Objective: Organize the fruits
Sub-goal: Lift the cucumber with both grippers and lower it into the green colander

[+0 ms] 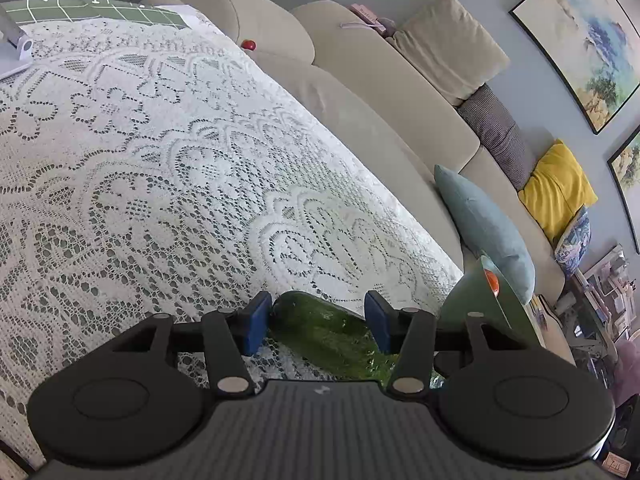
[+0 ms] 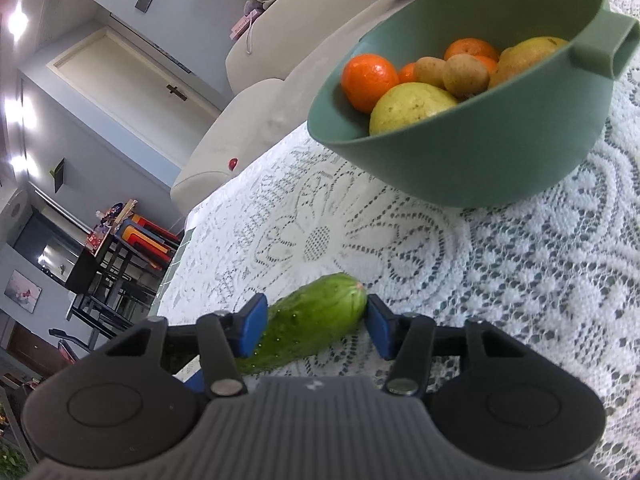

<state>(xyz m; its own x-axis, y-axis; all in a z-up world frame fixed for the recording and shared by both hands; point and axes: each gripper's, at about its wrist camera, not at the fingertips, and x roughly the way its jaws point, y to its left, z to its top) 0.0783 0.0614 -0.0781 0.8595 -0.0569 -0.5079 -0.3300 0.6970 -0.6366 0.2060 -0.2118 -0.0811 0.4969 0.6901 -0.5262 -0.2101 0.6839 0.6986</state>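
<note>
A green cucumber (image 1: 328, 336) lies on the lace tablecloth (image 1: 160, 160). In the left wrist view it sits between the blue pads of my left gripper (image 1: 318, 322), which stands open around one end. In the right wrist view my right gripper (image 2: 314, 324) straddles the other end of the cucumber (image 2: 312, 320), jaws open, pads close to its sides. A green bowl (image 2: 500, 152) holding oranges (image 2: 370, 80), a yellow-green fruit (image 2: 408, 106) and brownish fruits (image 2: 464, 74) stands beyond the right gripper. The bowl's edge shows in the left wrist view (image 1: 472, 292).
A beige sofa (image 1: 380, 128) with cushions runs along the table's far side. A small red object (image 1: 248, 44) sits at the table's far edge. A white device (image 1: 16, 46) stands at the far left corner. Black shelves (image 2: 112, 264) stand further off.
</note>
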